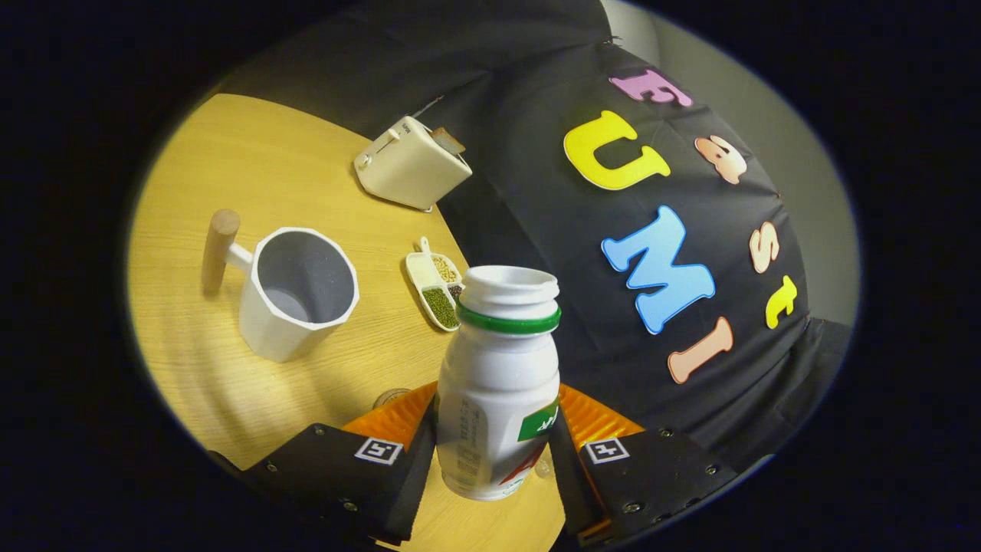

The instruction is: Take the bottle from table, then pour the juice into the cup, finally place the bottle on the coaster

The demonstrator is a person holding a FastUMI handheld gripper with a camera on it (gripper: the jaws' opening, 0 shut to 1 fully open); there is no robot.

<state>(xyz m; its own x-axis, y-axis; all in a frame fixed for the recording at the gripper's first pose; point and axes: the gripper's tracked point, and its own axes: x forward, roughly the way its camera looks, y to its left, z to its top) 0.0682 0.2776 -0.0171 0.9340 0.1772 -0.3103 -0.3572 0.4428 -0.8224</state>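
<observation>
A white bottle (498,383) with a green neck ring and no cap sits between my two fingers, and both pads press on its sides. The gripper (494,429) holds it lifted off the wooden table (230,169), and the whole view is tilted. To the left, beyond the fingers, stands a white faceted cup (300,295) with a wooden handle; its inside looks empty. A small round disc (389,396) peeks out by the left finger; I cannot tell what it is.
A cream toaster (412,162) with a slice in it stands at the table's far edge. A small white divided dish (437,293) of seeds and beans lies between the cup and the bottle. The booth's black cloth wall hangs just past the table.
</observation>
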